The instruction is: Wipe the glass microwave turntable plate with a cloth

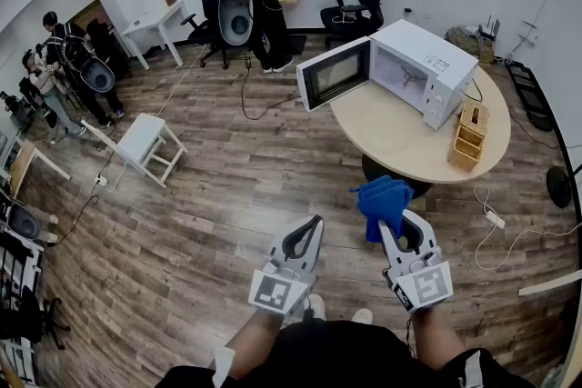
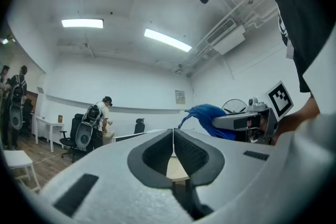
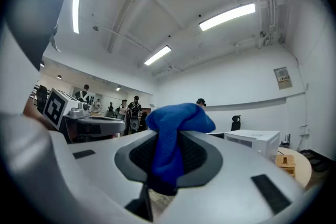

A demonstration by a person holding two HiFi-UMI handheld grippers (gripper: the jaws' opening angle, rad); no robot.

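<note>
Holding both grippers near us over the wood floor point(image 1: 227, 204): left gripper point(image 1: 314, 224) pinched together, empty; right gripper point(image 1: 389, 218) clamps the blue cloth point(image 1: 382, 198). Farther right, the round table point(image 1: 391, 145) carries the microwave point(image 1: 427, 59), its door point(image 1: 334, 73) swung open leftward, with a wooden box point(image 1: 468, 134) beside it. We can't make out the plate inside.

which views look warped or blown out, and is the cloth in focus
Head view: strong fisheye, floorboards bow around the microwave, light even, no glare. Left gripper view: dark rounded corners, ceiling strip lights blown out. Right gripper view: same dark corners, blue cloth close up and slightly soft.
</note>
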